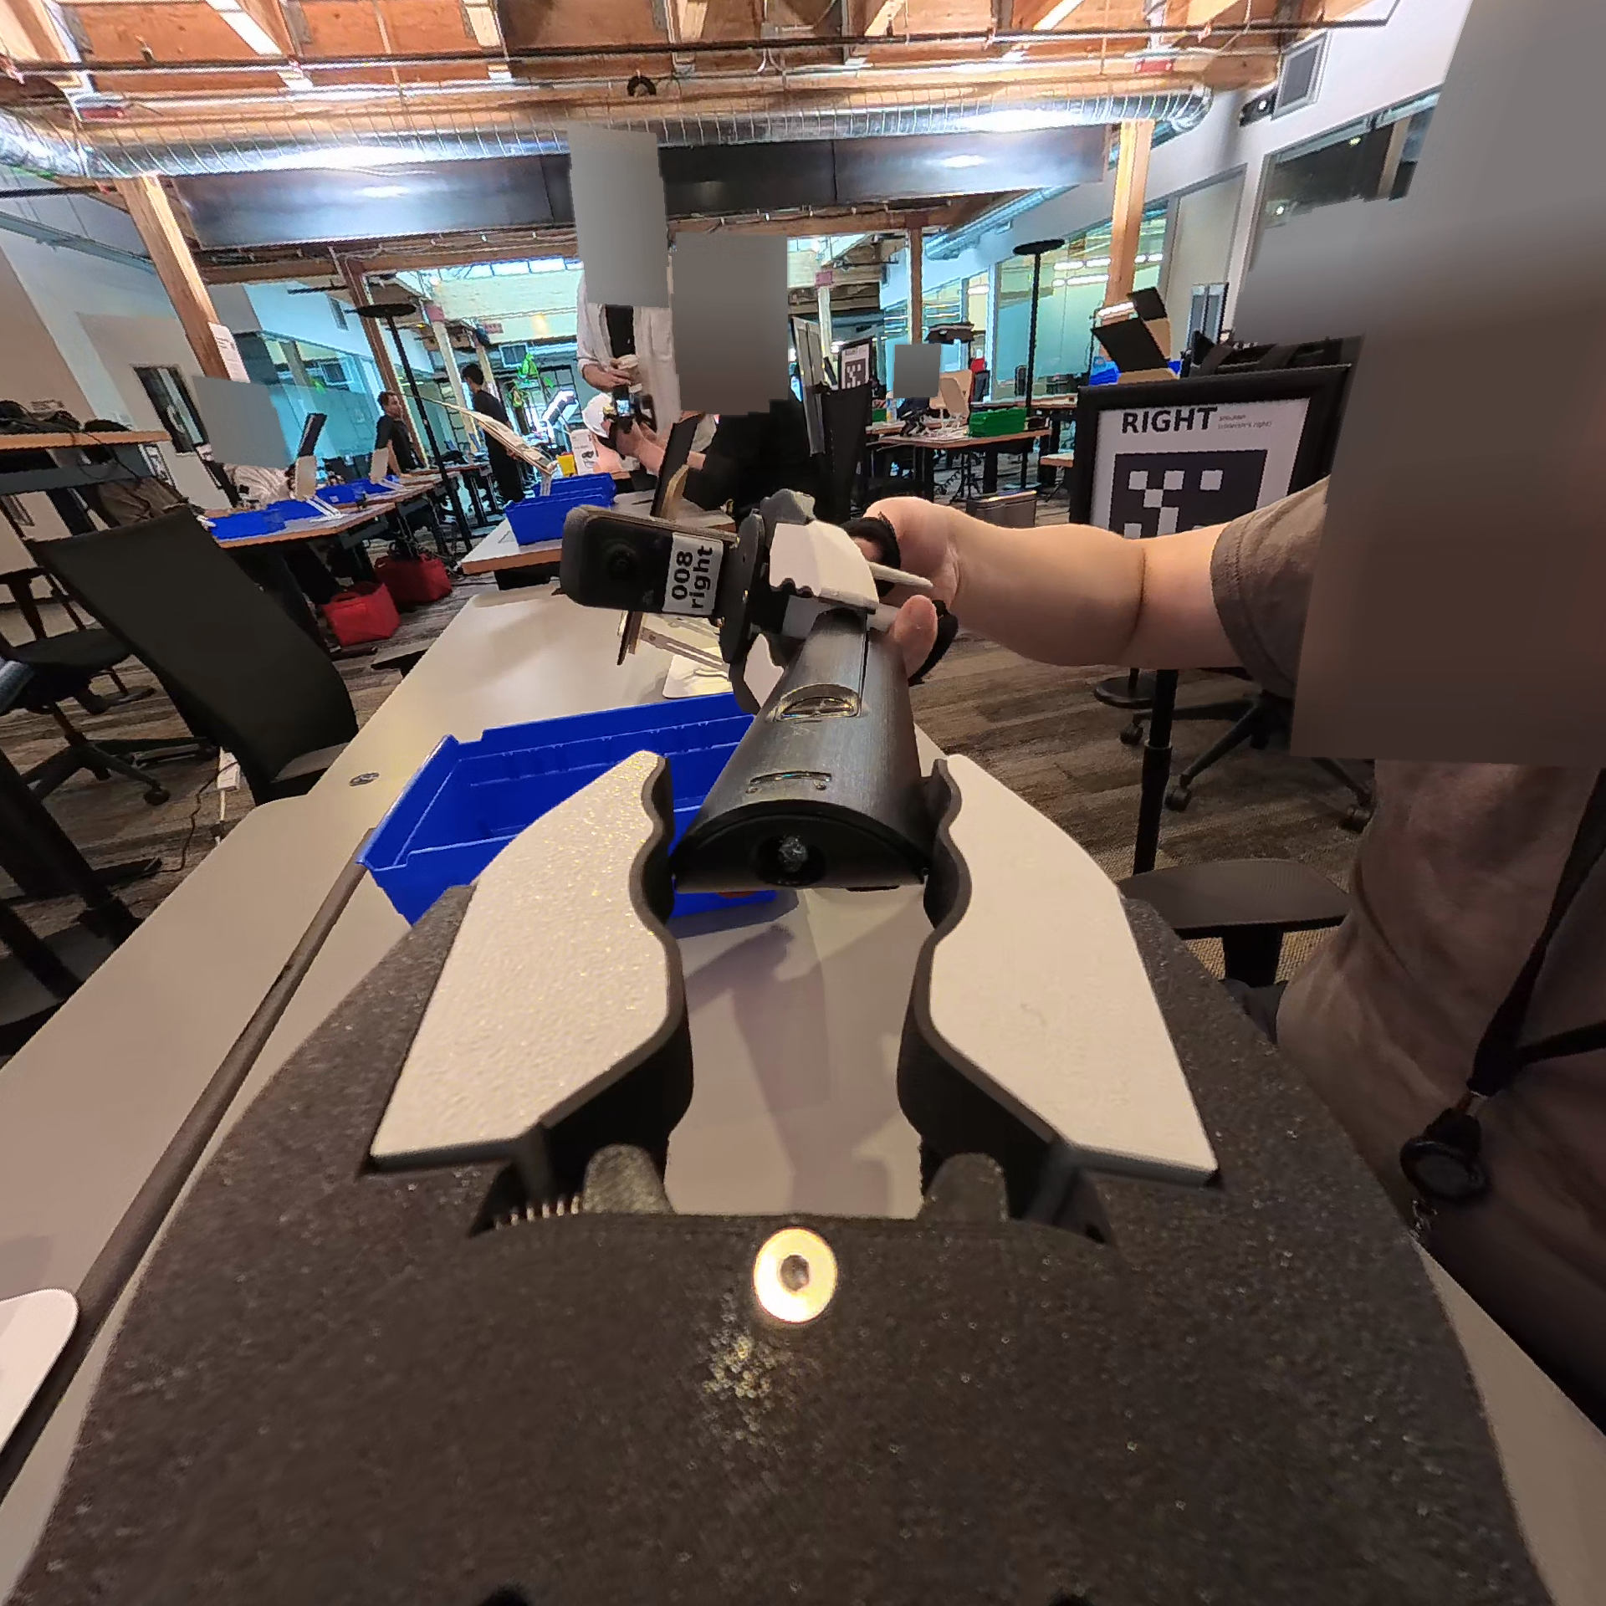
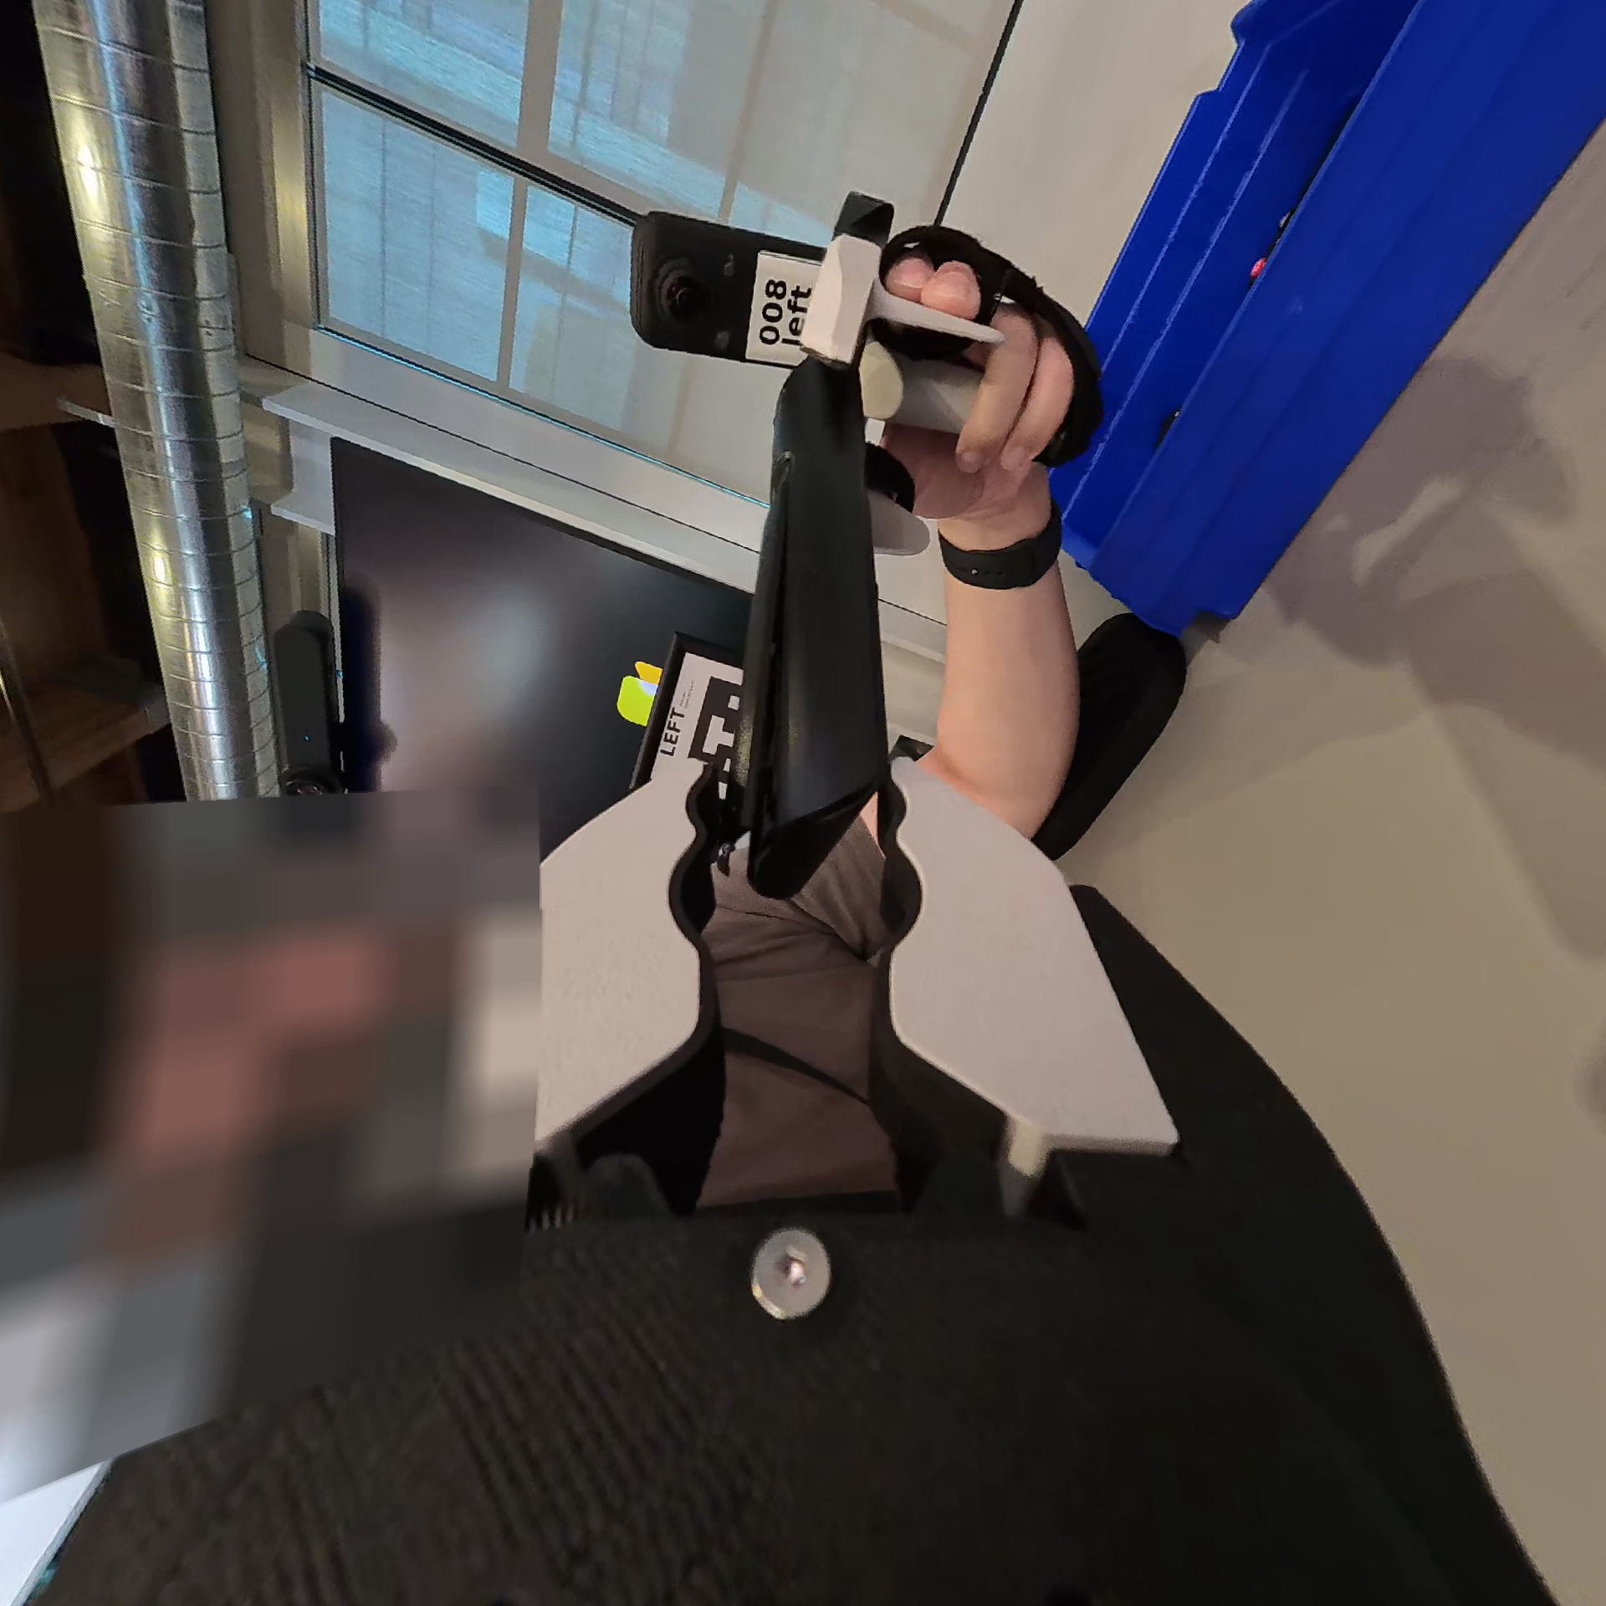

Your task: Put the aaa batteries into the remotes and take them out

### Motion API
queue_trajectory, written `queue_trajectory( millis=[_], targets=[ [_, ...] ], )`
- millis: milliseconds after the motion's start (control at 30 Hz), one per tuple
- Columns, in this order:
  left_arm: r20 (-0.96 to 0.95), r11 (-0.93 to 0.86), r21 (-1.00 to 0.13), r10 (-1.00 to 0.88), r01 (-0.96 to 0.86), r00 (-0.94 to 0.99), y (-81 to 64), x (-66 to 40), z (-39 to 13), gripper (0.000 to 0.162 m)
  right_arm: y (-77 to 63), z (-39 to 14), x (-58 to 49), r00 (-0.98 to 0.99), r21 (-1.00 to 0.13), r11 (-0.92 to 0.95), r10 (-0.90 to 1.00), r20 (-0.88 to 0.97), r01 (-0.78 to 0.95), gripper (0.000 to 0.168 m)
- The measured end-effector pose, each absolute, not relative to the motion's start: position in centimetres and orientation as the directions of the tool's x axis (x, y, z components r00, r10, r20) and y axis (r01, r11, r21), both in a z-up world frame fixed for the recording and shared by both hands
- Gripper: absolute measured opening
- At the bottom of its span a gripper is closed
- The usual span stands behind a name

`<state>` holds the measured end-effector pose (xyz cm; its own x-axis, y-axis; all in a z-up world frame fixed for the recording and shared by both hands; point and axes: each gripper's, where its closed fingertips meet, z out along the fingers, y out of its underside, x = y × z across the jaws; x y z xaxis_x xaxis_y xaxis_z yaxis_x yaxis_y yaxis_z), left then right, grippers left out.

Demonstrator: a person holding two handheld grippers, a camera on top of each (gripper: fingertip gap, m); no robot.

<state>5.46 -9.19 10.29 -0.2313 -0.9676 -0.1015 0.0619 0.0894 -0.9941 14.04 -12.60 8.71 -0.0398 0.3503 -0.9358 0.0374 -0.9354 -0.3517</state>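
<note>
Both grippers are clamped on the same black remote (image 1: 804,786): left gripper (image 1: 799,834) on the near end, right gripper (image 2: 795,826) on the far end, held above the table (image 1: 521,643) just right of the blue bin (image 1: 521,782).

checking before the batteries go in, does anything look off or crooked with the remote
Nothing looks damaged. The black remote is off the table, held at each end by the left gripper and right gripper, and slants upward. No batteries are visible.
</note>
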Motion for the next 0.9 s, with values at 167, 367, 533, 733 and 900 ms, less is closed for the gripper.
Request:
queue_trajectory(
  millis=[167, 367, 533, 733, 900],
  targets=[
    [-0.089, 0.073, -0.994, -0.971, 0.079, -0.223, -8.8, 5.0, 10.5, 0.056, -12.3, 9.2, 15.4, 0.026, -0.501, -0.865, 0.502, -0.864, 0.028, 0.043],
    [-0.052, 0.024, -0.992, -0.972, 0.123, -0.23, -8.2, 4.8, 10.8, 0.056, -10.8, 11.9, 17.2, 0.164, -0.85, -0.523, 0.835, -0.525, -0.062, 0.043],
    [-0.037, 0.004, -0.99, -0.972, 0.141, -0.23, -8.1, 4.8, 11.0, 0.056, -11.3, 12.7, 16.9, 0.321, -0.991, -0.135, 0.939, -0.122, 0.017, 0.04],
    [-0.034, 0.002, -0.99, -0.974, 0.143, -0.225, -7.9, 4.7, 11.0, 0.056, -11.4, 12.2, 15.9, 0.381, -0.998, -0.044, 0.924, -0.02, 0.054, 0.027],
    [-0.037, 0.006, -0.99, -0.974, 0.138, -0.222, -8.0, 4.8, 11.0, 0.056, -11.1, 11.7, 15.6, 0.377, -0.995, -0.081, 0.925, -0.056, 0.053, 0.027]
  ],
)
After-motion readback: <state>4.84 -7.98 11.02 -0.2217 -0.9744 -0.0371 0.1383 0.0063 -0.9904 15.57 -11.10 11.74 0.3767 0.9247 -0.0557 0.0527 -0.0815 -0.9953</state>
